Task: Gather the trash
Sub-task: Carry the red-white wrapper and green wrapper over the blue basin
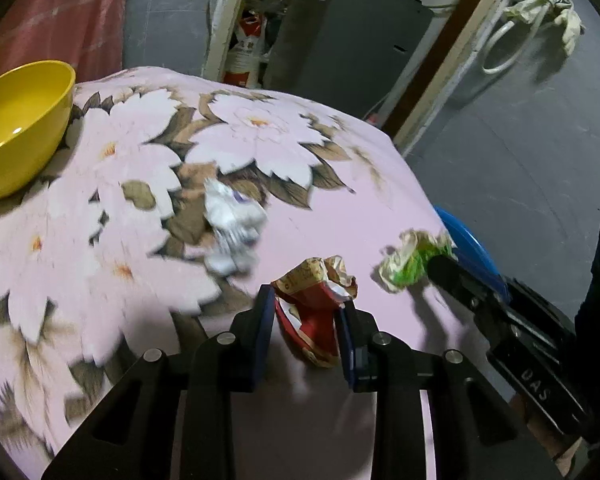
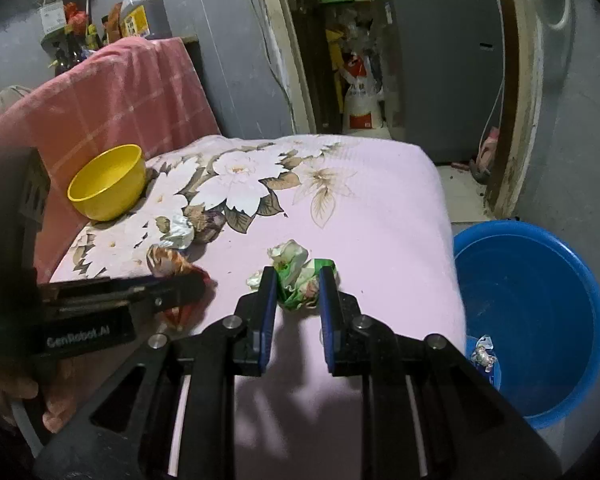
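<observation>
My left gripper [image 1: 306, 306] is shut on a crumpled red and tan wrapper [image 1: 314, 312] just above the pink floral cloth [image 1: 340, 184]. My right gripper [image 2: 298, 286] is shut on a crumpled green and white wrapper [image 2: 300, 280] on the same cloth. That green wrapper also shows in the left wrist view [image 1: 414, 258], at the tip of the right gripper. A crumpled white wrapper [image 1: 232, 228] lies loose on the cloth beyond the left gripper; it also shows in the right wrist view [image 2: 179, 232].
A yellow bowl [image 2: 108, 182] stands at the cloth's far left. A blue basin [image 2: 532, 312] sits on the floor to the right of the table edge, with a small wrapper [image 2: 485, 354] inside. A pink checked cloth [image 2: 132, 92] hangs behind.
</observation>
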Motion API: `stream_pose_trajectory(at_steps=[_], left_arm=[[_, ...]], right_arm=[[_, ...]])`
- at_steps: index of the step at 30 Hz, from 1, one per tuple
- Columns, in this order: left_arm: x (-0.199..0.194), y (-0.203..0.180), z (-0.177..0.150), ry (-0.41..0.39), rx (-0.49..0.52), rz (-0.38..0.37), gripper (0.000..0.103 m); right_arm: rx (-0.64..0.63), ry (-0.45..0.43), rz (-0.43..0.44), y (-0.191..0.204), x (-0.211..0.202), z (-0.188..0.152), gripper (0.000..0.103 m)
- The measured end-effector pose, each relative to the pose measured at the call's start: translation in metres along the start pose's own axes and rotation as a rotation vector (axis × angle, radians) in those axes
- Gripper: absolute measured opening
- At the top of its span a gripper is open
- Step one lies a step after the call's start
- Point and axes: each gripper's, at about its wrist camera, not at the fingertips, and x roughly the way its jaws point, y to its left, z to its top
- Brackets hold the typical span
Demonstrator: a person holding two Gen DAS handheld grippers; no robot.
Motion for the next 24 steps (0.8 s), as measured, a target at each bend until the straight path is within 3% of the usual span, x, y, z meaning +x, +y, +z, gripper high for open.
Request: stream_pose_trajectory(at_steps=[8,19,24], left_arm=[[-0.028,-0.027,-0.016,-0.030,-0.014,-0.050,0.025],[-0.090,-0.111,0.008,-0.369,0.173,-0.069,0.026],[-0.103,-0.147,0.013,-0.476,0.252,-0.093,0.026]], right_arm=[[-0.023,-0.115,-0.005,-0.001,-0.049,0.000,0.028],[-0.024,-0.439,-0.086,-0.018,-0.143,0.011,0.028],[-0.015,-0.566,-0.160,-0.034,-0.179,0.009,0.028]])
